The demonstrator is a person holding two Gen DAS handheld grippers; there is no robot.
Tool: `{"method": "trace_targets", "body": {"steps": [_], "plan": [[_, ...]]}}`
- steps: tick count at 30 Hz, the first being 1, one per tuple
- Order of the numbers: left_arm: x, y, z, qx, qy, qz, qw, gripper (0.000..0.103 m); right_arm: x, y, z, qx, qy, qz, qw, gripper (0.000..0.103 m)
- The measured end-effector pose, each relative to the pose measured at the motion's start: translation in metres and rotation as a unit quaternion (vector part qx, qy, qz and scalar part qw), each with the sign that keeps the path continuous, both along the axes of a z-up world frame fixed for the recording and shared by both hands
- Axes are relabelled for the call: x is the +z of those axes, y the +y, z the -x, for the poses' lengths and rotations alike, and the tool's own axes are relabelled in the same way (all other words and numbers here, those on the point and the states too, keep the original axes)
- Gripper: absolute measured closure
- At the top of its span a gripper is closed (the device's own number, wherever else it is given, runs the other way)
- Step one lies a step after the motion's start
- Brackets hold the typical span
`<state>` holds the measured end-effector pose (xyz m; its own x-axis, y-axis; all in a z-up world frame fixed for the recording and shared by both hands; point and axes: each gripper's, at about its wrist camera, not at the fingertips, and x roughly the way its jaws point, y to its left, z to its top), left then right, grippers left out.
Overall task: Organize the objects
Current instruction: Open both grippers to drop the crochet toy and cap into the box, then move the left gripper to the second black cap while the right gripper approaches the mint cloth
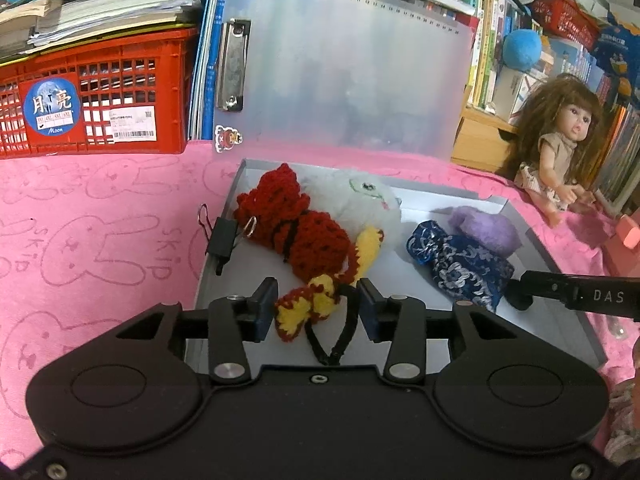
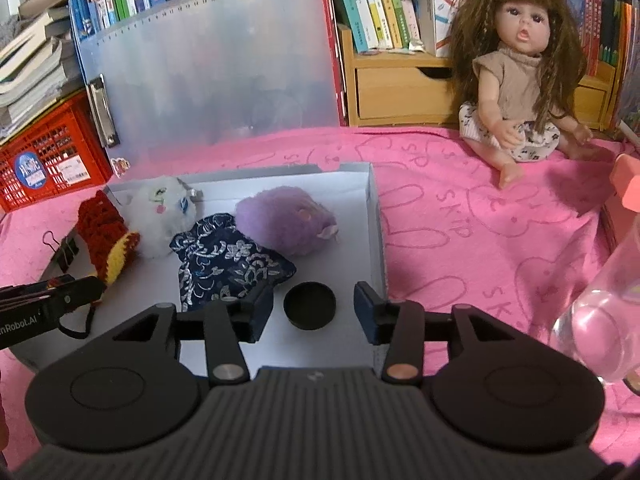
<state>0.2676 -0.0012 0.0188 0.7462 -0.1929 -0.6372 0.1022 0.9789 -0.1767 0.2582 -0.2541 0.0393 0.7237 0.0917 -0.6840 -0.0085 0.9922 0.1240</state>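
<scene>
A shallow white box [image 1: 536, 240] [image 2: 372, 216] lies on the pink cloth. In it are a red and yellow crochet toy [image 1: 308, 236] [image 2: 104, 228], a white plush [image 1: 352, 200] [image 2: 164, 212], a purple plush [image 1: 484, 228] [image 2: 284, 224], a blue patterned pouch [image 1: 464, 264] [image 2: 228, 264] and a black round cap [image 2: 310, 306]. My left gripper [image 1: 318, 308] is open, its jaws either side of the crochet toy's yellow end and black cord. My right gripper [image 2: 314, 312] is open over the black cap, not touching it.
A black binder clip [image 1: 222, 236] [image 2: 66, 254] grips the box's left wall. A frosted clipboard [image 1: 344, 72] leans behind the box. A red crate [image 1: 96, 96] stands at the left, a doll [image 2: 524, 76] sits at the right, and a clear glass object [image 2: 600, 312] is near right.
</scene>
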Motion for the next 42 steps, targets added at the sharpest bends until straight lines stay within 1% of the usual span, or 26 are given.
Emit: {"method": "trace_targets", "body": {"steps": [2,6,12,20,28,31,35,42], "plan": [[0.003,0.001,0.003,-0.001,-0.002,0.003,1.0000,0.058,0.004,-0.002,0.003,0.001,-0.006,-0.003,1.000,0.039],[0.010,-0.001,0.010,-0.005,-0.012,-0.004,0.9999,0.056,0.010,-0.005,0.010,0.004,-0.014,-0.012,1.000,0.038],[0.020,-0.004,0.022,-0.017,-0.024,-0.004,0.9996,0.051,0.020,-0.005,0.023,0.012,-0.032,-0.013,0.999,0.035],[0.032,-0.006,0.045,-0.033,-0.040,-0.003,0.9986,0.044,0.034,-0.002,0.048,0.029,-0.057,-0.024,0.998,0.029],[0.041,-0.006,0.069,-0.053,-0.049,0.000,0.9973,0.036,0.043,0.010,0.078,0.051,-0.089,-0.008,0.995,0.022],[0.043,-0.008,0.080,-0.061,-0.053,-0.005,0.9967,0.033,0.044,0.015,0.088,0.060,-0.094,-0.005,0.994,0.021],[0.044,-0.007,0.091,-0.069,-0.055,-0.003,0.9961,0.028,0.043,0.022,0.101,0.071,-0.102,0.011,0.992,0.018],[0.047,-0.004,0.113,-0.080,-0.059,0.003,0.9950,0.026,0.041,0.030,0.126,0.089,-0.114,0.027,0.989,0.016]]}}
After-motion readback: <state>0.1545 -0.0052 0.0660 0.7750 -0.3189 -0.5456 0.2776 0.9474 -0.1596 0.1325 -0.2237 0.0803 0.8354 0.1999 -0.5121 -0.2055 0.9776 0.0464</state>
